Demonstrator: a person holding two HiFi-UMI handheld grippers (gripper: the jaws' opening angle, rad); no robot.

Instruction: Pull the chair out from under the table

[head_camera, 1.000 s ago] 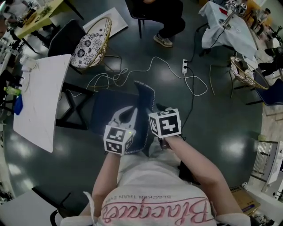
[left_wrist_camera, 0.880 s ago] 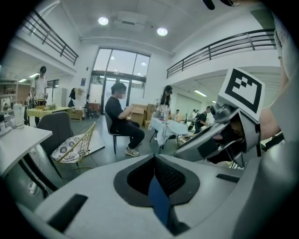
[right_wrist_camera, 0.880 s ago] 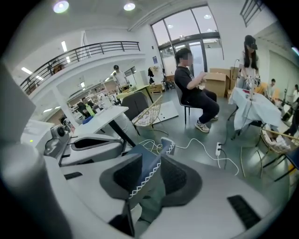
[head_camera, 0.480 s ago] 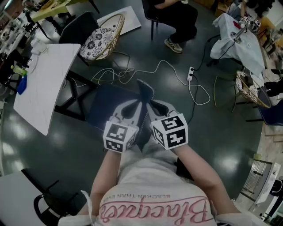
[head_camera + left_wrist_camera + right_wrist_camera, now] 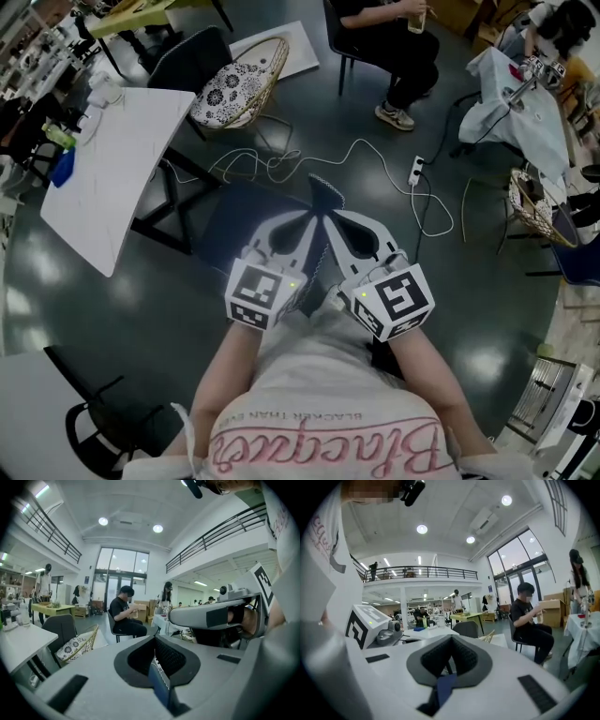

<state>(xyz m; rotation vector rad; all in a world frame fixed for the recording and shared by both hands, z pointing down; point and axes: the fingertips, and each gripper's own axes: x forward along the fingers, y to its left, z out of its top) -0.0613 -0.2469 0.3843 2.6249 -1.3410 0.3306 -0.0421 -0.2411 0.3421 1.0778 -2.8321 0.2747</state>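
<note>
A dark blue chair with its seat [image 5: 239, 220] beside the white table [image 5: 112, 169] stands in front of me in the head view. Its backrest's stitched top edge [image 5: 324, 190] runs between both grippers. My left gripper [image 5: 311, 225] is shut on that edge from the left; the blue padding [image 5: 161, 686] shows pinched between its jaws [image 5: 157, 656]. My right gripper [image 5: 330, 220] is shut on the same edge from the right, with a strip of blue [image 5: 445, 686] caught in its jaws [image 5: 450, 667]. Both point nearly level.
A wicker chair with a patterned cushion [image 5: 234, 89] and a black chair [image 5: 192, 56] stand beyond the table. A white cable with a power strip [image 5: 415, 171] lies on the dark floor. A seated person [image 5: 394, 47] is at the back, an office chair [image 5: 94, 431] at the lower left.
Both grippers have risen along the chair back. The right one has rolled, its marker cube turning aside, and its jaws have gone from wide open to shut on the backrest's top edge.
</note>
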